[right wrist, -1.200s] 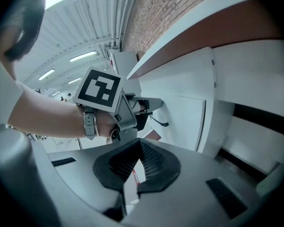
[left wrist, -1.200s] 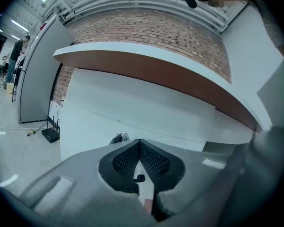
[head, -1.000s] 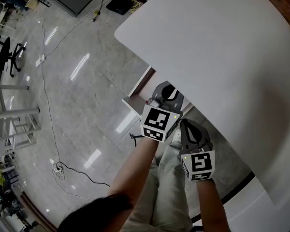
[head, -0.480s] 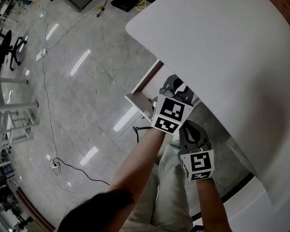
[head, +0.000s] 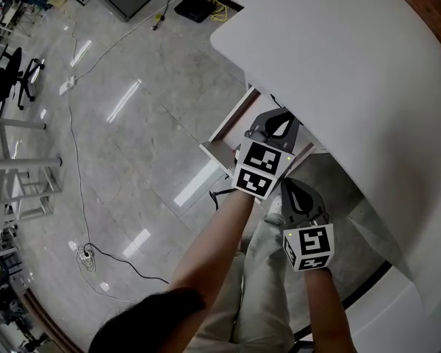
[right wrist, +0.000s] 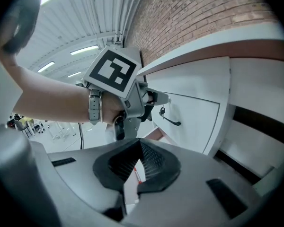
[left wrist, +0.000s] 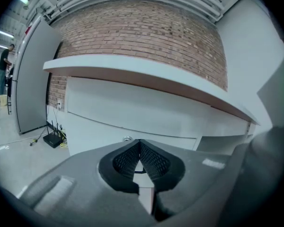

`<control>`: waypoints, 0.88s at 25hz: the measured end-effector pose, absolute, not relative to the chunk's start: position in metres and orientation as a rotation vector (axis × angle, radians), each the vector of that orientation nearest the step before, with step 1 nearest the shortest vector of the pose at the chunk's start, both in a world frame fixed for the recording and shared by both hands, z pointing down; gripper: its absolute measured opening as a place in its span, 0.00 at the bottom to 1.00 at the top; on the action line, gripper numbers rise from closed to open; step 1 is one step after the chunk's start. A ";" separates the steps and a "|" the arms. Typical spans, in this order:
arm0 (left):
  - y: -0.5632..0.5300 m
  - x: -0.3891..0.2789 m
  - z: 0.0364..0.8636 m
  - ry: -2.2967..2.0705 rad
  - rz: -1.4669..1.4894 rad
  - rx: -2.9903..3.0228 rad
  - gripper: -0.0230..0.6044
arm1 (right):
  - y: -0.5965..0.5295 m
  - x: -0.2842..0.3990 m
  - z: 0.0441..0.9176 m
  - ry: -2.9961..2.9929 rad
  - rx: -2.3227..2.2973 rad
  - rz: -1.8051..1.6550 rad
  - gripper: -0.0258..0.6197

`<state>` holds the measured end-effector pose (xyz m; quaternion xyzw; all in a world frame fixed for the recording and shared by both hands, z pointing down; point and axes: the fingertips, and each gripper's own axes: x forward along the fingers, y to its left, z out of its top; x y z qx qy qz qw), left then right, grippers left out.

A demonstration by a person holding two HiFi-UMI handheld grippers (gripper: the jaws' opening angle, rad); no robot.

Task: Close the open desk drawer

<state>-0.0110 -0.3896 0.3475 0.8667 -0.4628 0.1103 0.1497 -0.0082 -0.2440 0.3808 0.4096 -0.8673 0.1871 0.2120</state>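
Observation:
The white desk [head: 353,65] fills the upper right of the head view. Its open drawer [head: 219,151] sticks out from under the desk's edge toward the floor. My left gripper [head: 278,120] is shut and empty, its tip at the desk's edge just right of the drawer. In its own view the left gripper [left wrist: 140,148] faces a white front panel [left wrist: 132,122] with a small lock [left wrist: 127,139]. My right gripper [head: 292,190] hangs behind and below it, shut and empty [right wrist: 140,145]. The right gripper view shows the left gripper [right wrist: 158,97] at a white front with a black handle [right wrist: 170,120], above the open drawer [right wrist: 154,135].
A cable [head: 81,256] trails over the glossy floor, and a black box with wires [head: 206,6] lies by the desk's far end. An office chair [head: 7,79] and metal frames [head: 22,190] stand at the left. The person's legs [head: 257,285] are below the grippers.
The head view has swung, so desk and drawer now sit further right. The left gripper stays at the desk's edge, still shut. The right gripper has shifted only slightly.

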 end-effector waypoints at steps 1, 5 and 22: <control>-0.386 -0.015 0.343 -1.331 0.314 2.495 0.04 | -0.243 -0.008 0.377 -2.407 1.150 0.518 0.05; -0.367 -0.026 0.325 -1.320 0.299 2.529 0.04 | -0.235 -0.014 0.362 -2.408 1.189 0.503 0.06; -0.281 -0.045 0.226 -1.266 0.233 2.612 0.04 | -0.197 -0.018 0.246 -2.482 1.324 0.450 0.05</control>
